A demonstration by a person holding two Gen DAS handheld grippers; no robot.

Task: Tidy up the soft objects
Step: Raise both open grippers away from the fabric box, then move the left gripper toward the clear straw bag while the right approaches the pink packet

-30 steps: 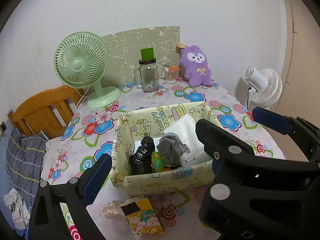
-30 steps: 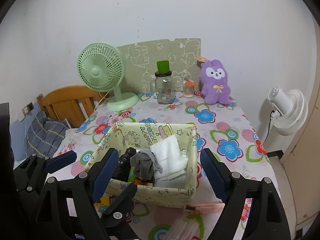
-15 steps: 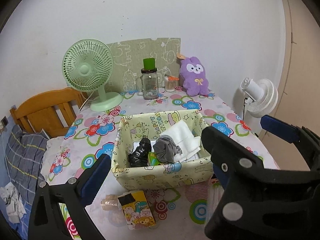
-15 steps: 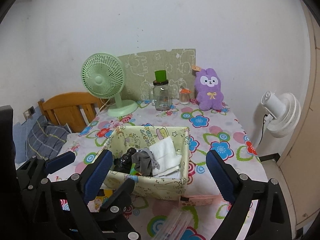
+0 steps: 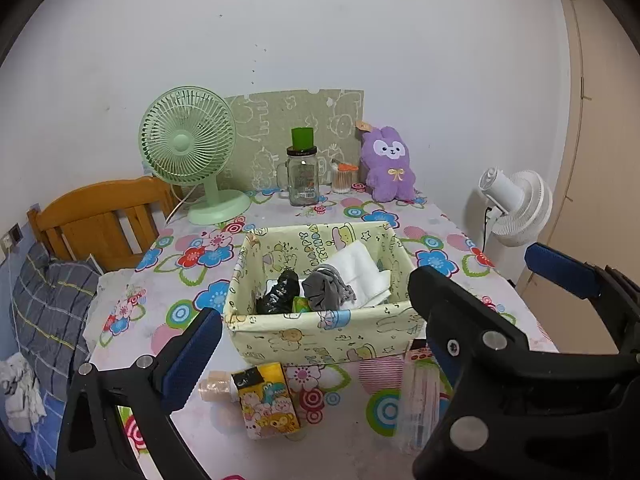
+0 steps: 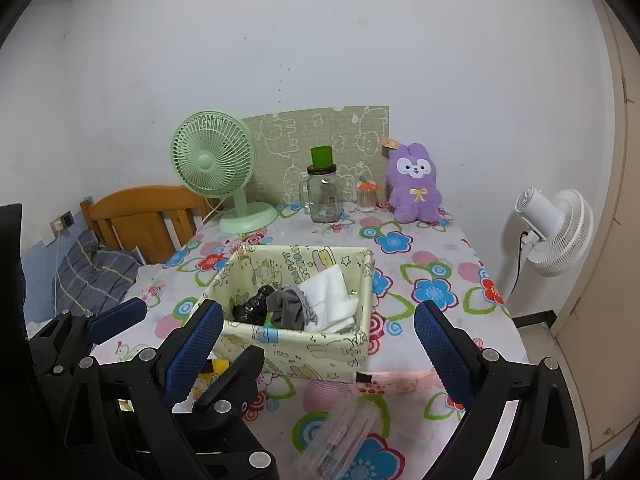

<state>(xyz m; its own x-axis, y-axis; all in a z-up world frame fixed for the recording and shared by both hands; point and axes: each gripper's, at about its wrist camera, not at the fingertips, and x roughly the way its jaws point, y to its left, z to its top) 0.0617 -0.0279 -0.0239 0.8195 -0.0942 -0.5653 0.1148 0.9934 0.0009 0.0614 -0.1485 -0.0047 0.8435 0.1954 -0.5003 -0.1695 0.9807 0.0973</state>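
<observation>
A table (image 6: 440, 240) under a flower-print cloth stands against a white wall, with a wooden headboard (image 6: 144, 212) and a plaid pillow (image 6: 92, 276) at its left. One cloth box (image 5: 320, 336) sits mid-table and holds a white folded cloth (image 5: 360, 268), a grey sock (image 5: 326, 290), a black bundle (image 5: 280, 292) and something small and green, hard to make out. At the back stand one purple plush rabbit (image 6: 414, 188), one glass jar (image 6: 324, 196) and one green fan (image 6: 216, 164); a second, white fan (image 6: 556, 228) stands off the table's right side. A cartoon-print pack (image 5: 268, 400) lies before the box. The left gripper (image 5: 316, 352) and the right gripper (image 6: 316, 344) both hover near the box, fingers spread, holding nothing.
</observation>
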